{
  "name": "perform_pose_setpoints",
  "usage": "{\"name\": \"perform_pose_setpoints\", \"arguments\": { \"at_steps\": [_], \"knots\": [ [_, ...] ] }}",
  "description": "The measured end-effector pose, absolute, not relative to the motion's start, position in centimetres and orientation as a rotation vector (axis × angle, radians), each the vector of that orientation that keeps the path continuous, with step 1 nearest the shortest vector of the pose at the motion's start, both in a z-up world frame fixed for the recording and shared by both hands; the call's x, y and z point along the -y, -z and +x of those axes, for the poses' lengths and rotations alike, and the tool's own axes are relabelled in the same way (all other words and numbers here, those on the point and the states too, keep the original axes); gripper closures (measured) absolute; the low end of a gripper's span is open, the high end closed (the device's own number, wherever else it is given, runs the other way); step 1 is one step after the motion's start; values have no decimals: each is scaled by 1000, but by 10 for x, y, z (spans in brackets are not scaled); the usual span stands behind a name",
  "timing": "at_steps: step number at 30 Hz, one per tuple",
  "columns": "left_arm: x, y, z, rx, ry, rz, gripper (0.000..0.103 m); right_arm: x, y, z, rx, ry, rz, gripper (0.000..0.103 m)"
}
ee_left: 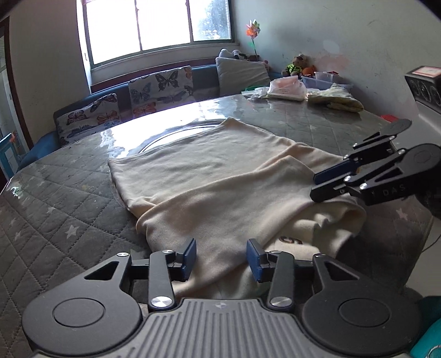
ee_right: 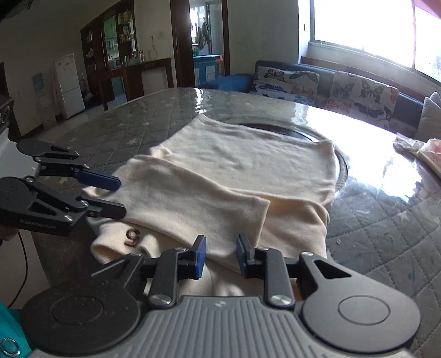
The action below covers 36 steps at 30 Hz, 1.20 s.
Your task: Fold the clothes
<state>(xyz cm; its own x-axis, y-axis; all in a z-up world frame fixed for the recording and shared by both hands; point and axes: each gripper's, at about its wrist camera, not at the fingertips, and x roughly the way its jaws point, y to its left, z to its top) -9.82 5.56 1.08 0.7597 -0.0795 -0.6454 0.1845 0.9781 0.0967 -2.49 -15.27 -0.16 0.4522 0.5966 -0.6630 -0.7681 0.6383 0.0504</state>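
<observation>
a cream knit sweater [ee_left: 220, 176] lies partly folded on the worktop [ee_left: 63, 209], a round top under a grey quilted star-print cover with a glossy clear sheet over it. in the left wrist view the garment runs from the centre toward 5 o'clock, with one layer folded across the body and a thicker roll of fabric at its near right edge. a small brown embroidered mark [ee_left: 289, 241] shows on the lower layer, just beyond the right finger of the left tongs [ee_left: 222, 257].

the left tongs stand wide, blue pads apart, with the near edge of the sweater lying between and beneath them; nothing is pinched. the right tongs [ee_left: 317, 184] come in from 3 o'clock in that view, fingers parted, tips at the sweater's folded right edge; whether they touch the cloth cannot be told.

in the right wrist view the right tongs [ee_right: 220, 254] are also wide, over the sweater's near edge, gripping nothing. the left tongs [ee_right: 121, 197] reach in from 9 o'clock, parted, the lower finger resting at the fold above the brown mark [ee_right: 133, 237].

at 12 o'clock beyond the worktop sits a blue sofa with butterfly cushions [ee_left: 161, 88] under a bright window [ee_left: 157, 24]. at 1 o'clock on the far worktop lie bagged items [ee_left: 286, 89] and plastic tubs, with a teddy bear [ee_left: 299, 64] and a pinwheel [ee_left: 253, 30] behind.
</observation>
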Motion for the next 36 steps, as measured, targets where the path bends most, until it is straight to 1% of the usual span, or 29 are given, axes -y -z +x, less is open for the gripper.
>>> {"name": "perform_pose_setpoints", "arguments": {
  "at_steps": [11, 13, 14, 15, 19, 23, 25, 26, 28, 29, 36],
  "knots": [
    [-47, -20, -131, -677, 228, 252, 58, 174, -16, -38, -679, -841, -317, 75],
    [-41, -16, -134, -679, 247, 291, 57, 179, -17, -43, -681, -842, -341, 73],
    [-37, -14, -135, -682, 254, 307, 57, 181, -18, -45, -682, -843, -353, 68],
    [-33, -11, -135, -684, 264, 321, 57, 182, -18, -47, -682, -844, -362, 67],
    [-19, -5, -131, -667, 293, 362, 57, 186, -15, -56, -688, -855, -402, 66],
    [-13, -2, -125, -651, 293, 377, 58, 188, -12, -62, -686, -865, -426, 61],
    [-12, -1, -123, -642, 292, 374, 68, 188, -11, -66, -678, -879, -449, 57],
    [-13, -1, -122, -640, 292, 366, 77, 189, -10, -67, -673, -886, -462, 55],
    [-16, -4, -121, -631, 282, 343, 80, 189, -8, -71, -660, -899, -493, 53],
    [-17, -5, -119, -628, 274, 332, 84, 189, -7, -73, -651, -906, -506, 49],
    [-27, -17, -101, -615, 257, 260, 85, 177, 0, -76, -561, -933, -569, 48]
  ]
}}
